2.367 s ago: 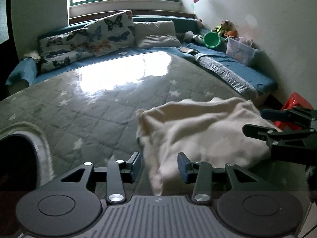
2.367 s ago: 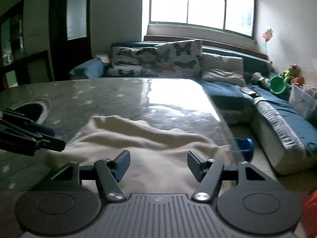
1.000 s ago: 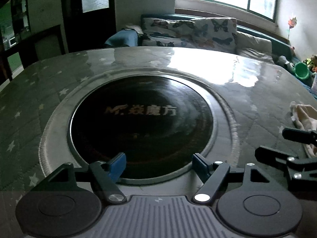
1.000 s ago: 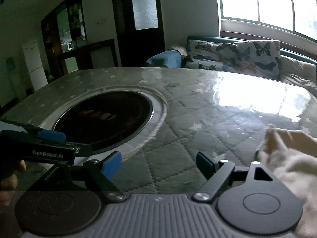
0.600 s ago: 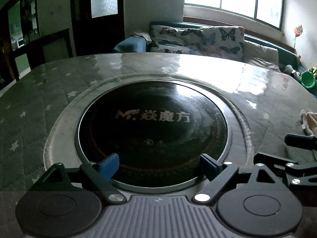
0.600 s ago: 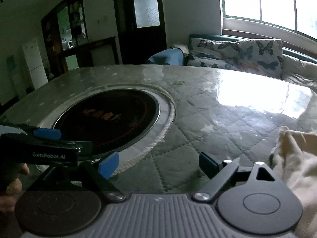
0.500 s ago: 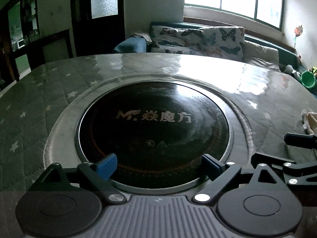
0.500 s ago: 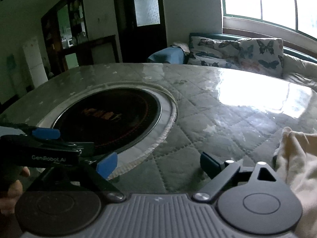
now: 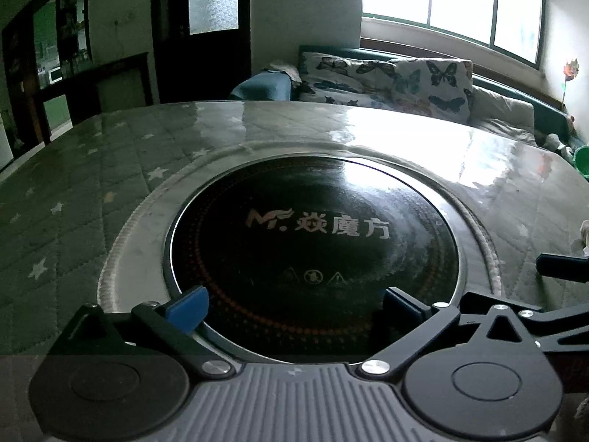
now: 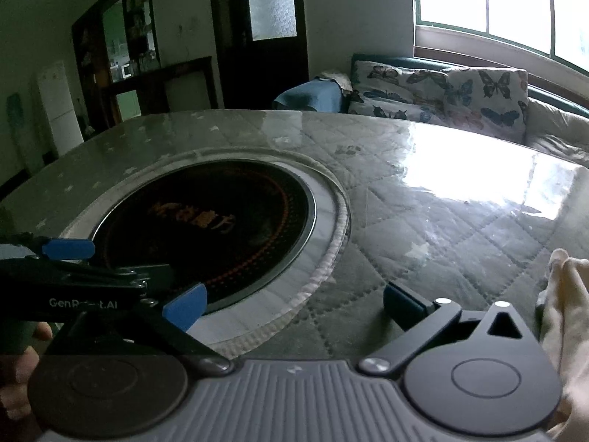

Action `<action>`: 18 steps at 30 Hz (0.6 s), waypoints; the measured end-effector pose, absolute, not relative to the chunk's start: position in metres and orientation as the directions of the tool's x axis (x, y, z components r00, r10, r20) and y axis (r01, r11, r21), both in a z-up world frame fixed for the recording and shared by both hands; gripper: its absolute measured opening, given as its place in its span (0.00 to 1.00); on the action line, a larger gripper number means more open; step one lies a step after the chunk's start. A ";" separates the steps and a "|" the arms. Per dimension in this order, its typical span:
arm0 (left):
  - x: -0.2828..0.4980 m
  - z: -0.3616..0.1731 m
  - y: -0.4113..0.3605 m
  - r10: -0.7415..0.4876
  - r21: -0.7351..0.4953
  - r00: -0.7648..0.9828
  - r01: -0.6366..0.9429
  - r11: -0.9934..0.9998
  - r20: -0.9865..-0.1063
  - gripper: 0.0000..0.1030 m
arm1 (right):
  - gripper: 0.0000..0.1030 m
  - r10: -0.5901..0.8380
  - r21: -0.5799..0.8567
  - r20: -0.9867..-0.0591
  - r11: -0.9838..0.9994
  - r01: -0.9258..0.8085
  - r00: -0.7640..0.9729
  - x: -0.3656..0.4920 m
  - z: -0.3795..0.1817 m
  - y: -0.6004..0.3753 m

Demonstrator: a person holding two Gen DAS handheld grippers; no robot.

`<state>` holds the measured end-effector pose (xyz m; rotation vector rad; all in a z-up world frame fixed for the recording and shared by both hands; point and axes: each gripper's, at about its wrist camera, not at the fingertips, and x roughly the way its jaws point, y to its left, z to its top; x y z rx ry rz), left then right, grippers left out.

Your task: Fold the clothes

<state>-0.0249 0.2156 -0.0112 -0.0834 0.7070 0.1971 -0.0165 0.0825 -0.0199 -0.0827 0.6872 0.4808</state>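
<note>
Left gripper (image 9: 294, 305) spread wide, empty, above the black hob disc (image 9: 313, 254) at 12 o'clock. Right gripper (image 10: 294, 304) likewise wide, empty, over the quilted table cover (image 10: 423, 221). Cream garment (image 10: 567, 316) bunched at 3 o'clock, just beside the right finger.

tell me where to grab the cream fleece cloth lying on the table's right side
Judging by what shows, take the cream fleece cloth by its rounded left corner, using the right gripper, which is open. Come in from the left, low along the quilted green table cover: that corner is the only part in view, the rest runs off frame.
</note>
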 end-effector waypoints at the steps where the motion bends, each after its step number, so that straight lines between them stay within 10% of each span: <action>1: -0.024 -0.011 0.215 0.156 -0.003 0.741 -0.208 0.978 -0.653 1.00 | 1.00 0.398 0.081 -0.628 0.888 -0.453 0.669 -0.017 -0.020 0.083; 18: -0.023 -0.012 0.213 0.163 0.009 0.739 -0.208 0.978 -0.654 1.00 | 1.00 0.399 0.080 -0.629 0.887 -0.455 0.667 -0.018 -0.020 0.082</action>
